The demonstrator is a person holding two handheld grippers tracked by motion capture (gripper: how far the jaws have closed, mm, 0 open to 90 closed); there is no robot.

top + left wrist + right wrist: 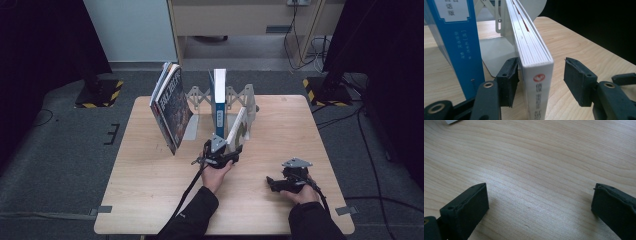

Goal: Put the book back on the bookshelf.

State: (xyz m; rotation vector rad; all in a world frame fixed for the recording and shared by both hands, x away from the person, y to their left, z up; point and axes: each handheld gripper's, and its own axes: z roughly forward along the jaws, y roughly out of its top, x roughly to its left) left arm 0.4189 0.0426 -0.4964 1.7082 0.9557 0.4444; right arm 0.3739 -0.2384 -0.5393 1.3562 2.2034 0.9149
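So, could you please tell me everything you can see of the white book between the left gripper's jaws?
The white book is a thick paperback with a glossy white spine, a round red logo and grey characters running down it. Its page block looks white. It leans tilted in the metal book rack, right of the upright blue book. The left gripper straddles its spine: one pad sits at or near the cover, the other stands clear with a gap.

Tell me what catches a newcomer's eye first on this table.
A white book leans against the metal bookend at mid-table, its spine between the open jaws of the left gripper, with a clear gap on one side. A blue book stands upright beside it, and dark-covered books lean at the left.
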